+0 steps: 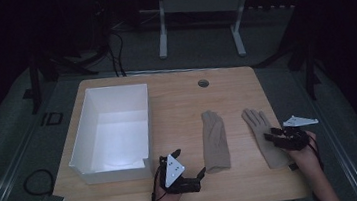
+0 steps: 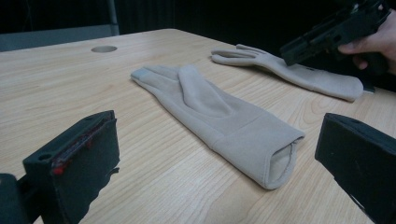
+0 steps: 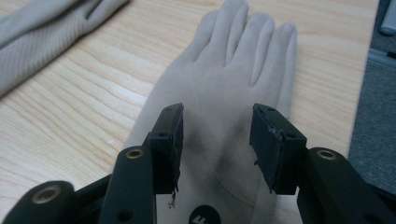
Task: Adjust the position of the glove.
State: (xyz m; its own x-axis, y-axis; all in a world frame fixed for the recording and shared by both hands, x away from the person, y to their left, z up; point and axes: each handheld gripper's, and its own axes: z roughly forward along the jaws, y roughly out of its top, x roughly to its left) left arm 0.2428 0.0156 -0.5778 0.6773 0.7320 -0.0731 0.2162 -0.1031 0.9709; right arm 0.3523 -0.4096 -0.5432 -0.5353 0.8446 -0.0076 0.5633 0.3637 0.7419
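R gripper [image 3: 215,144] stood half open over the right glove [image 3: 233,79], gripping nothing.

Jaws straddled the glove's palm, pads apart w/ fabric between, not pinched. L gripper [image 1: 200,173] was wide open, empty, just short of the folded glove's [image 2: 219,123] cuff. Judgement: to grab well, drop low, pinch a fold of palm fabric, not the fingers. Both gloves: soft beige knit, limp, flat on the wooden table [image 1: 176,100]. White box [image 1: 82,140], rigid, open-topped, sat left of the folded glove.
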